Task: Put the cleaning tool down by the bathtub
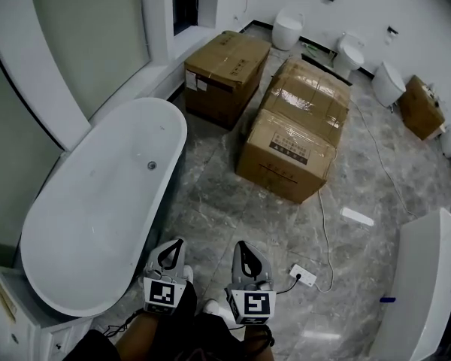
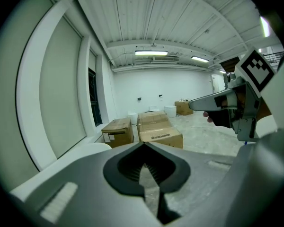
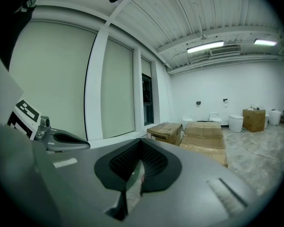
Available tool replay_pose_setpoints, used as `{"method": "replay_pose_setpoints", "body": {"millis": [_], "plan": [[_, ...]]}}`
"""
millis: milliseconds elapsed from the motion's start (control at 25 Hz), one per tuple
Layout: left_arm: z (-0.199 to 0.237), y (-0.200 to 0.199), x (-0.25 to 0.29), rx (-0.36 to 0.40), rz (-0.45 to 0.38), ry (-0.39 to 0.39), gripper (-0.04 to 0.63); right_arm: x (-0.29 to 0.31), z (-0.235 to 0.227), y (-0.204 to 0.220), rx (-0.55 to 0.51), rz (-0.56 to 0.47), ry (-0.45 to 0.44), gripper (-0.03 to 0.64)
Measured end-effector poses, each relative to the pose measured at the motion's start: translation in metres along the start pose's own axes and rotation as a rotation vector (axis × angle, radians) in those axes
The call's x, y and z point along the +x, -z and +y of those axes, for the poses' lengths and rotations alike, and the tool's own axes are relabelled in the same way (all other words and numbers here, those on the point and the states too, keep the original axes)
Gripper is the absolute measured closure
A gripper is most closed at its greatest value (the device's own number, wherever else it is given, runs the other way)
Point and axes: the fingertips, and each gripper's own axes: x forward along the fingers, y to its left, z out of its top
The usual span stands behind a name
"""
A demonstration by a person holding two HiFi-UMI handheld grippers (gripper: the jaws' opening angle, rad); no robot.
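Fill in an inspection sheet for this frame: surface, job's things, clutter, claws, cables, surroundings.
Surface: grey veined floor.
Job's things: bathtub, empty; cleaning tool, nothing seen.
Clutter: boxes in mid-floor; flat white piece lying on the floor.
Claws: left claw and right claw both shut, holding nothing.
Cables: power strip on the floor, cable running past the boxes.
Surroundings: toilets along the far wall; white fixture at right.
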Motion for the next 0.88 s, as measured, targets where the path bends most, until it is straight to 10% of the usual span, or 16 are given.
{"method": "replay_pose_setpoints", "body": {"millis": [880], "plan": [[0.008, -0.057, -0.071, 0.007, -0.088, -0.073, 0.594, -0.057, 0.035, -0.053, -0.097, -0.079, -0.147, 0.606]]}}
